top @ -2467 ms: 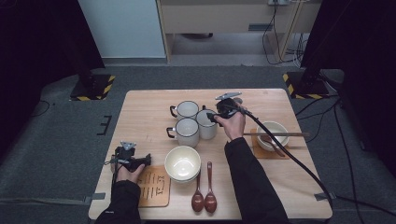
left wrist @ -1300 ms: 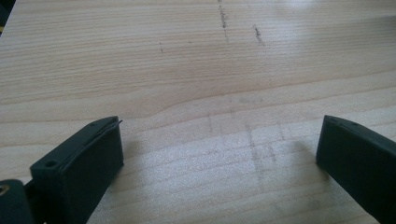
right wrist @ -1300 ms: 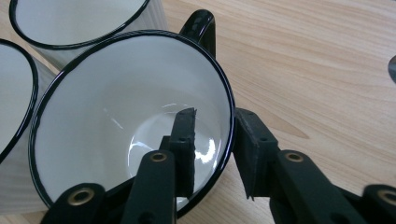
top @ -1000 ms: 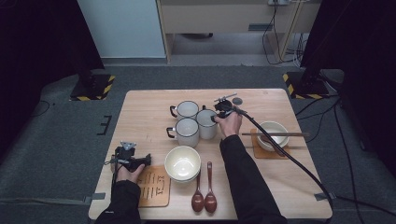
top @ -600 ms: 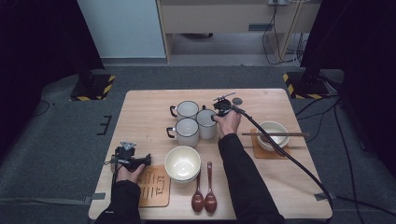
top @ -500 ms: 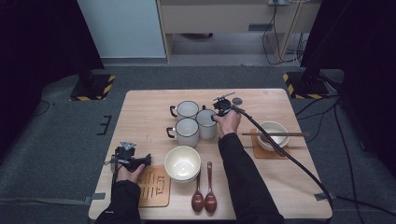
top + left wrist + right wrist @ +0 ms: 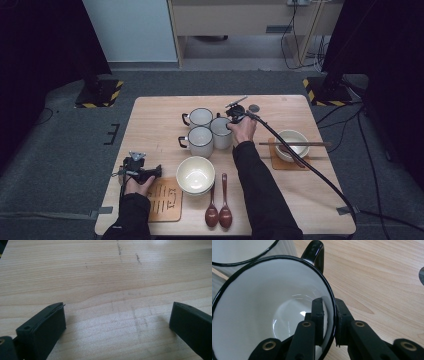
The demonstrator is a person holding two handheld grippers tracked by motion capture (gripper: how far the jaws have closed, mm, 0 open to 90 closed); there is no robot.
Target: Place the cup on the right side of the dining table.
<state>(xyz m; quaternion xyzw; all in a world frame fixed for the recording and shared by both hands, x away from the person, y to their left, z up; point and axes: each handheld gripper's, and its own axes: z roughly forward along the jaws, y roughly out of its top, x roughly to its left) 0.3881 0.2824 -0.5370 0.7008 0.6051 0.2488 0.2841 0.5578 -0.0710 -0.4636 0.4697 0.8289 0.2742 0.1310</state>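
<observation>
Since the earlier frame the right tool (image 7: 329, 315) has come forward to the mug (image 7: 221, 132) and its jaws have just been closing, now pinching the rim, one inside, one outside. The left tool (image 7: 150, 172) rests agape on the bench (image 7: 105, 277) at eight o'clock. The mug stands at the bench's centre.

The right gripper (image 7: 234, 116) sits on the rightmost mug (image 7: 221, 133) while the left gripper (image 7: 136, 169) rests near the white bowl (image 7: 195, 175).

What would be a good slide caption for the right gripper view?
Right gripper pinching the black-rimmed wall of a white enamel mug, one jaw inside and one outside, on a wooden table.
</observation>
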